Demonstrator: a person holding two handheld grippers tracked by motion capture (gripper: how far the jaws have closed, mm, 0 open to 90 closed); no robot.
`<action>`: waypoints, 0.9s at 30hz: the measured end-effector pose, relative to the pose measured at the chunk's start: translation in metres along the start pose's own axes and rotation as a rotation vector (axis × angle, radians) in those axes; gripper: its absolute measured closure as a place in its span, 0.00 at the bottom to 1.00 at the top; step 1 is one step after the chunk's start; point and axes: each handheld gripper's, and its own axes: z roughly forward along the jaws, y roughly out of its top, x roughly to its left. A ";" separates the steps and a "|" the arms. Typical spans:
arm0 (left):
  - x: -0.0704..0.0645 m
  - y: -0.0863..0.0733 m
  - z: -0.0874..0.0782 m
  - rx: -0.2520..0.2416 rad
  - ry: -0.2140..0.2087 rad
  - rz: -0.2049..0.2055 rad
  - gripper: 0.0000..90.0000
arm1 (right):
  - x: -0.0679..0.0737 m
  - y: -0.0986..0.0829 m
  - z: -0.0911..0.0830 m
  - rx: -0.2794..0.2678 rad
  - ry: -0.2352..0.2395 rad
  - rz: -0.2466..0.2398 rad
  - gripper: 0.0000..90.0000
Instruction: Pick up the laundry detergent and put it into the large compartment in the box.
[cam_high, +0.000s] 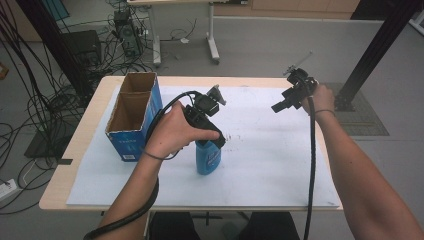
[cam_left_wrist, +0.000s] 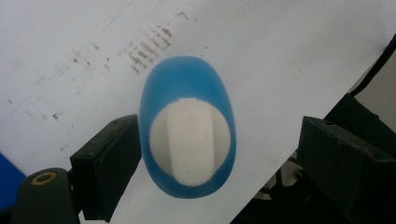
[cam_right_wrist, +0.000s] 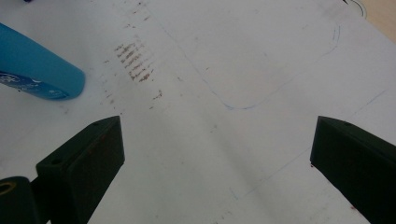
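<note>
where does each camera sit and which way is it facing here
High view: above the person's side, facing forward and down on the white-covered table; both forearms, left gripper, right gripper.
Left gripper view: on the left gripper, looking straight down at the white-capped blue plastic bottle between its open jaws.
Right gripper view: on the right gripper, over the sheet, jaws open.
All share the bottle.

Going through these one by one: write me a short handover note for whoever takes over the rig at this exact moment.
Left gripper: open, jaws astride the blue bottle from above, one jaw close by its side, not clamped.
Right gripper: open, holding nothing, raised over the white sheet at the far right.
Bottle stands upright mid-table, white cap on. The cardboard box, two open compartments, stands to its left.
Done: left gripper lined up over the bottle.
Left: close and lift; probably into the box.
</note>
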 end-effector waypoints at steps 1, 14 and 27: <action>0.001 0.000 0.002 0.001 -0.003 0.000 0.16 | 0.000 0.000 0.000 0.000 0.000 0.000 0.03; 0.005 0.000 0.016 0.025 0.010 -0.008 0.16 | -0.002 -0.002 0.000 -0.002 0.000 0.002 0.03; 0.011 -0.001 0.025 0.033 0.031 -0.023 0.16 | -0.003 -0.002 0.001 -0.002 0.000 0.004 0.03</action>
